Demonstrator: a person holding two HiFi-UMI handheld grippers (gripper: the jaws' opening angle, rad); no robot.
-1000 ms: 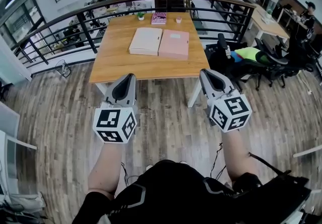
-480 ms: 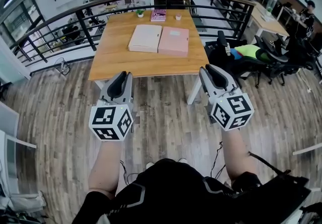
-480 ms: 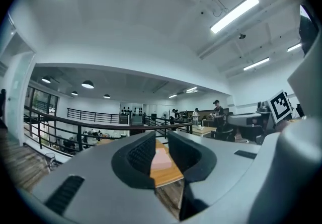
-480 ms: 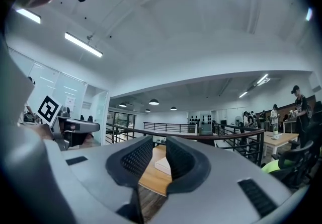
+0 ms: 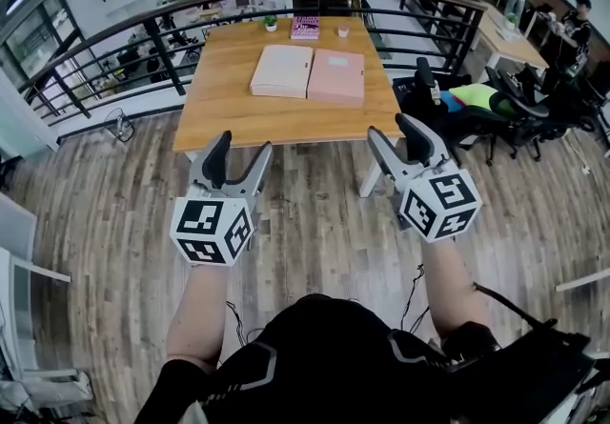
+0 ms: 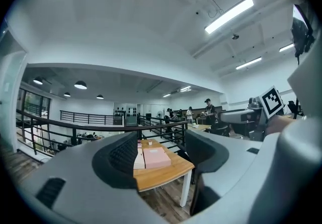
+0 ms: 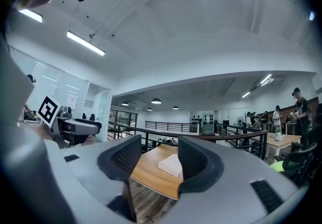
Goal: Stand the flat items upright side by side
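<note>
Two flat boxes lie side by side on the wooden table (image 5: 229, 108): a cream box (image 5: 281, 70) on the left and a pink box (image 5: 336, 77) on the right. Both grippers hang over the floor, short of the table's near edge. My left gripper (image 5: 241, 151) has its jaws opening, with nothing between them. My right gripper (image 5: 396, 136) is opening too and is just as empty. The left gripper view looks between the jaws at the cream box (image 6: 139, 158) and pink box (image 6: 156, 156). In the right gripper view the cream box (image 7: 171, 164) shows past the jaws.
At the table's far end are a pink book (image 5: 305, 28), a small potted plant (image 5: 271, 23) and a small cup (image 5: 342, 30). A black railing (image 5: 143, 41) curves behind the table. Office chairs (image 5: 496, 112) and another desk (image 5: 505, 41) stand to the right. People stand at the far right.
Both grippers' jaws have gone from shut to spread apart. The table has drawn slightly nearer in the head view.
</note>
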